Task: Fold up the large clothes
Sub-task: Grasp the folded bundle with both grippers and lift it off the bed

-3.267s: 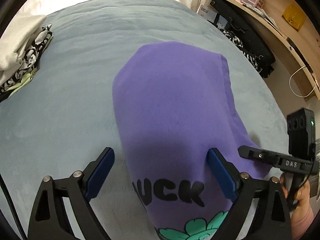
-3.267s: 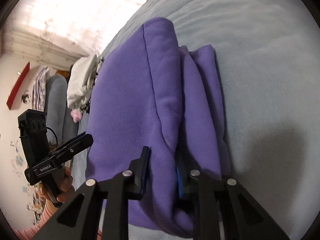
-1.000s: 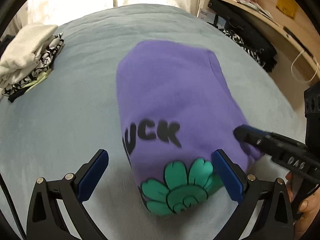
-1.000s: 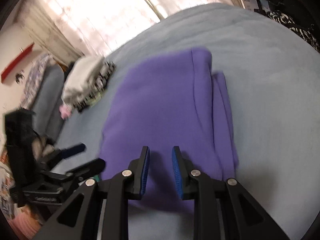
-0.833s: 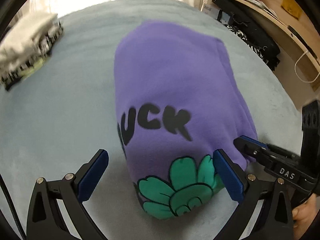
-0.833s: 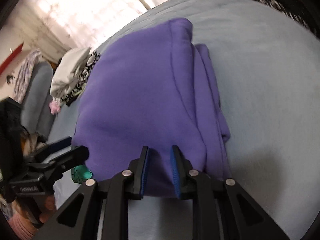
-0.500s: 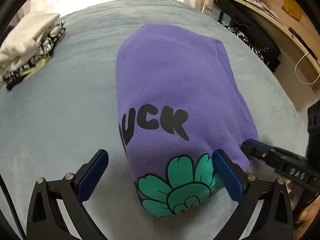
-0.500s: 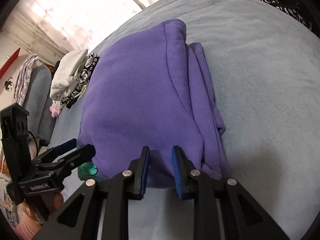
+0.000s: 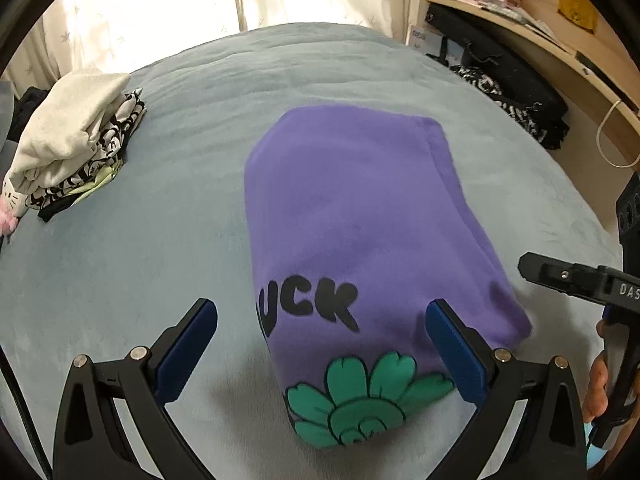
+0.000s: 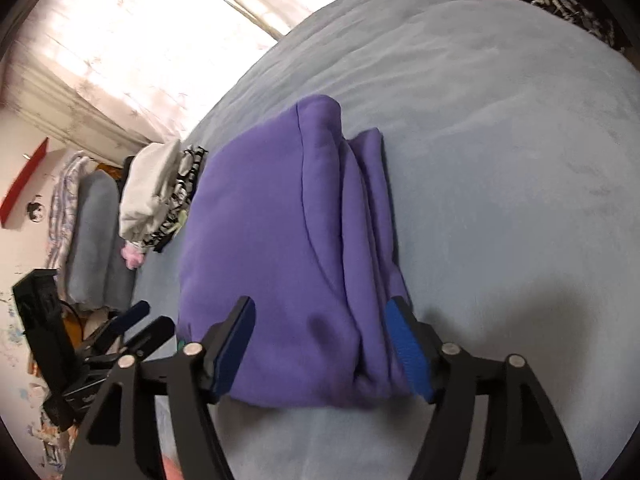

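A folded purple sweatshirt (image 9: 352, 216) with black letters and a green flower print lies on the grey-blue bed (image 9: 160, 248). It also shows in the right wrist view (image 10: 280, 240), with its stacked folded edges on the right side. My left gripper (image 9: 320, 344) is open and empty, its jaws standing wide on either side of the sweatshirt's near end. My right gripper (image 10: 320, 344) is open and empty, its jaws straddling the sweatshirt's near corner. The right gripper also shows in the left wrist view (image 9: 568, 280), just right of the sweatshirt.
A stack of folded white and patterned clothes (image 9: 72, 144) sits at the bed's far left. A wooden shelf (image 9: 552, 48) with boxes and dark bags stands beside the bed on the right. A curtained window (image 9: 200, 0) is behind.
My right gripper was nearly shut beside the sweatshirt and has opened wide. Both grippers have drawn back slightly from the sweatshirt, which lies still.
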A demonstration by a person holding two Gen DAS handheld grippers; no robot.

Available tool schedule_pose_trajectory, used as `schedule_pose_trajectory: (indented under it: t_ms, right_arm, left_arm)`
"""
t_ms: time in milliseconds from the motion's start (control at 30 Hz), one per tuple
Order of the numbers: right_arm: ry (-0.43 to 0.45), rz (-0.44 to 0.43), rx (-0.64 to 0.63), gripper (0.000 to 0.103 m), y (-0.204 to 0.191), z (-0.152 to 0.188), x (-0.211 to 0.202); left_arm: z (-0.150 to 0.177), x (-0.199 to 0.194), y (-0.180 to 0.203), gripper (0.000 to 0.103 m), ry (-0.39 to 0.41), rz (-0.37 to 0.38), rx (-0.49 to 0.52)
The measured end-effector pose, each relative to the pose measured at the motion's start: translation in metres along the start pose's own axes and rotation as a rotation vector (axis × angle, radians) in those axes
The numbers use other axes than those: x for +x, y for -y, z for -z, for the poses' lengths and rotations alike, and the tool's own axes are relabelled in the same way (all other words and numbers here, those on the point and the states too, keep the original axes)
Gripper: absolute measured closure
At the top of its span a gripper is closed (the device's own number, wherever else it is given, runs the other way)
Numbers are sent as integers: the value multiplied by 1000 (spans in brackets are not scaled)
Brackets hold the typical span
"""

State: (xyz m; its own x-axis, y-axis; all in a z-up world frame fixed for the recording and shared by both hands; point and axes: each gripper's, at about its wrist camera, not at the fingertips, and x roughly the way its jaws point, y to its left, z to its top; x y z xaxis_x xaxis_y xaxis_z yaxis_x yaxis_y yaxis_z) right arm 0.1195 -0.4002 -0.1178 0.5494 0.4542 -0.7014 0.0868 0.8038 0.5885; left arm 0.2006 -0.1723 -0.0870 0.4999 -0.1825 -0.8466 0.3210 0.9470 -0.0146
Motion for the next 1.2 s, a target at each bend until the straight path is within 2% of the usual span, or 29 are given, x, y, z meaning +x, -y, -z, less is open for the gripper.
schedule_pose_trajectory:
  t_ms: [133,267,333,533,667,700,767,800,833,900,1000,1100,1200]
  right_arm:
    - [-75,-72,46,28,25,-14,28]
    - [-136,-158,121,27,47,-21,55]
    - [-149,-203,125,23,51,-23,65]
    - [-166,-246,133,22,54,-30,86]
    - [-133,-239,116,22,50,-29,90]
    - [-130,-231,101,25,48,-29,91]
    - [-119,-234,70,36,43,-29,91]
    - [-113,-243,66,47,42,-29,91]
    - [-107,-258,72,52,43,-29,90]
    - [-71,-273,68,57,37,-27,84]
    - [-31,-275,37,60,26,-29,73]
    - [5,-312,2,62,6,-31,60]
    - [28,-316,-85,63,-33,-34,46]
  left_arm:
    - [-7,17,3,0,-28,-19,-19]
    - [-8,28,6,0,-48,7,-34]
    - [-9,32,9,0,-53,12,-31]
    - [-13,44,13,0,-73,49,-51]
    - [-15,48,17,0,-64,38,-36]
    - [-15,48,18,0,-63,37,-34]
    - [-16,49,18,0,-63,37,-33]
    - [-16,49,17,0,-64,37,-35]
    - [-16,48,16,0,-63,40,-38]
    - [-16,47,13,0,-65,47,-49]
    - [-16,41,7,0,-53,51,-59]
    - [-17,28,2,0,-29,35,-57]
    - [-15,12,-8,0,1,17,-59]
